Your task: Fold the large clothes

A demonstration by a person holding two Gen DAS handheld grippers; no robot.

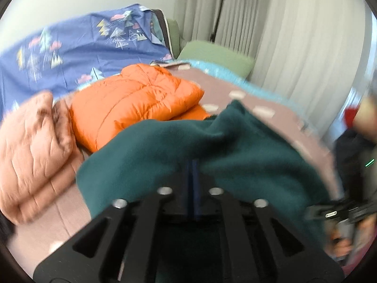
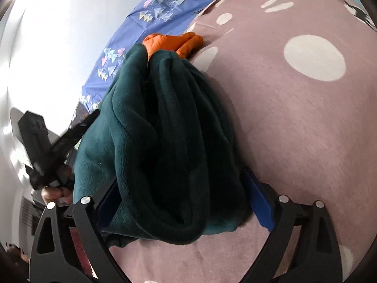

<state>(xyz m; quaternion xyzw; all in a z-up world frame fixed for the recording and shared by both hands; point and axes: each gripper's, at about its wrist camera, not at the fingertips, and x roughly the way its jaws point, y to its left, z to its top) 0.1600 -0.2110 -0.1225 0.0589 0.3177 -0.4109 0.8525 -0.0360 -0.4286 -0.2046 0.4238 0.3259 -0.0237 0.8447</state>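
Right gripper (image 2: 186, 202) stands spread wide around the folded green fleece (image 2: 165, 129) on the dotted bedcover (image 2: 294, 129); left gripper (image 1: 193, 179), at nine o'clock, looks barely parted, its hold unclear. Withdraw both straight back, avoiding snagging the layers

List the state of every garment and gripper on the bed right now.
Green fleece: bunched in thick folds on the bedspread, not flat.
Orange puffer jacket: folded, lying behind the fleece.
Pink quilted jacket: folded, beside the orange one.
Right gripper: jaws wide, fleece between them, pads not pressing.
Left gripper: jaws nearly together, at the fleece's edge; grip unclear.
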